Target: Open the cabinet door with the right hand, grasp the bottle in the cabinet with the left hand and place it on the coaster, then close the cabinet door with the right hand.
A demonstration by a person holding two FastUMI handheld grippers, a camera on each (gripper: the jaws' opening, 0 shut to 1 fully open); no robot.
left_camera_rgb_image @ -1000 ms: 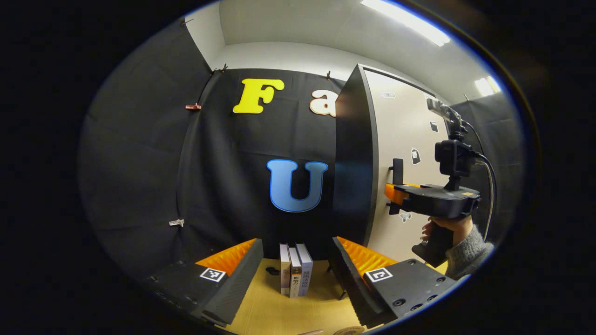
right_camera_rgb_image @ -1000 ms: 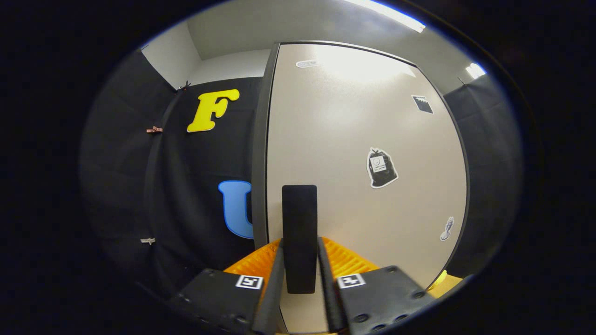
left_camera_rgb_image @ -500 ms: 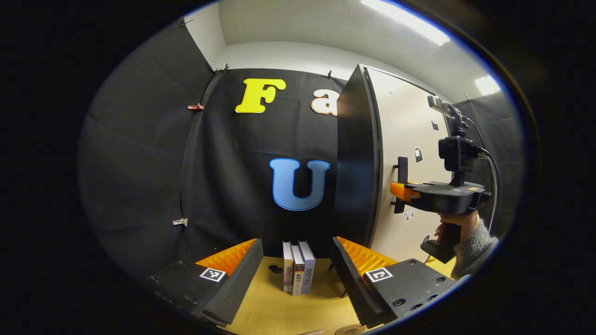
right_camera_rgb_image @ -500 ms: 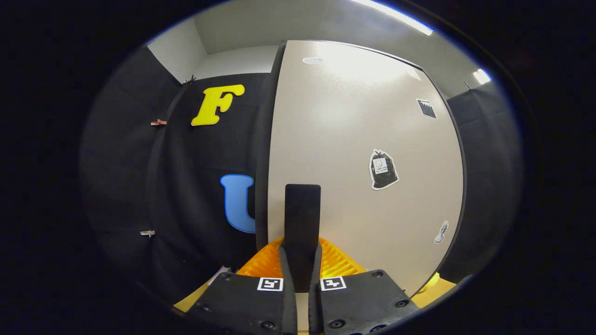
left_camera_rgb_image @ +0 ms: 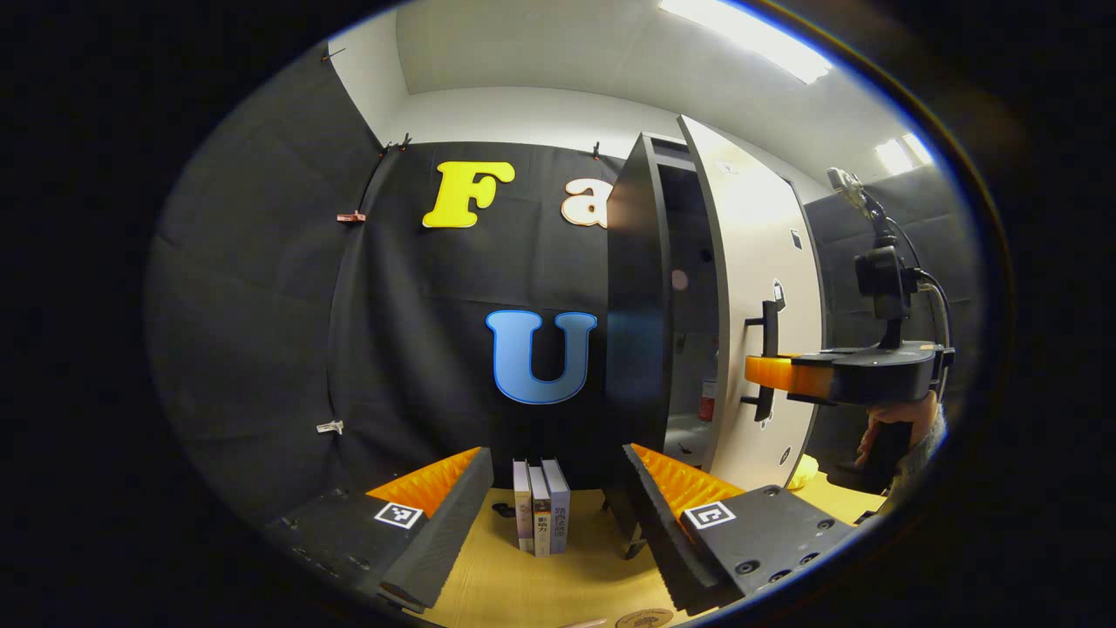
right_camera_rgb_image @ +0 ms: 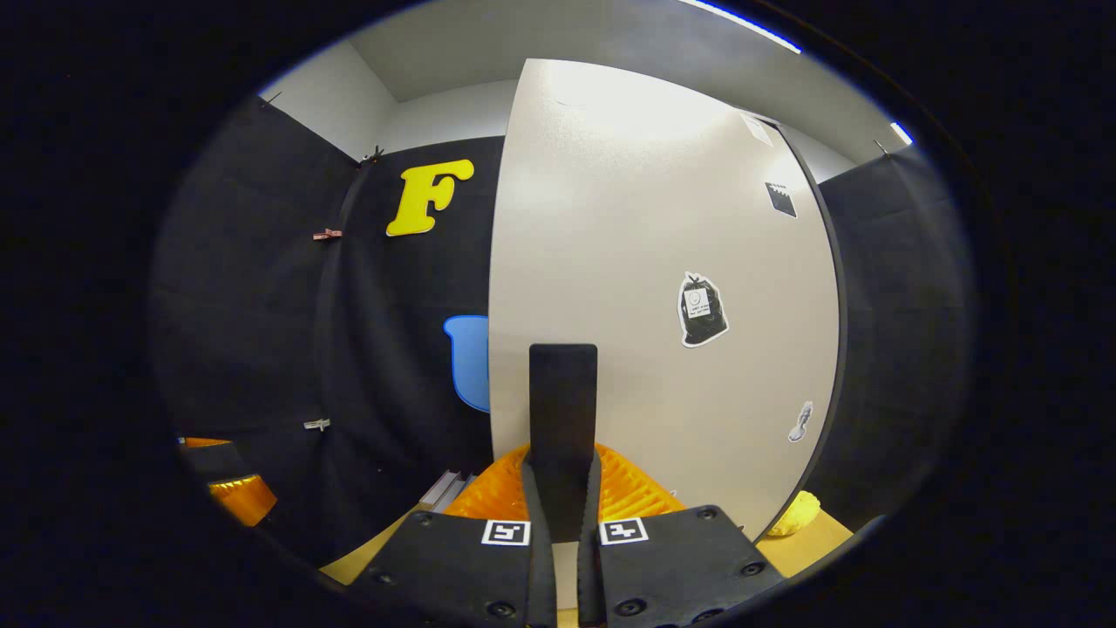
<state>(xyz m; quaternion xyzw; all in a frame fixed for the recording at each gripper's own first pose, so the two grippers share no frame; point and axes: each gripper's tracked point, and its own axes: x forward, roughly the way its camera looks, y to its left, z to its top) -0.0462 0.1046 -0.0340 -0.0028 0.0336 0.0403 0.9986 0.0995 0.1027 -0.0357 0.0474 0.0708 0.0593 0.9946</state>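
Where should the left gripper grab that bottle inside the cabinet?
Probably round its body, coming straight in through the gap from the front: the bottle stands upright on the shelf behind the half-open door. The left gripper is open.

The three books (left_camera_rgb_image: pixel 540 515) standing on the bench (left_camera_rgb_image: pixel 558 584) have writing down their spines, but it is too small to read. The stickers (right_camera_rgb_image: pixel 701 309) on the cabinet door (right_camera_rgb_image: pixel 610 262) are too small to read too. Each gripper has square black-and-white code marks (right_camera_rgb_image: pixel 505 533) on it, and they carry no words or numbers
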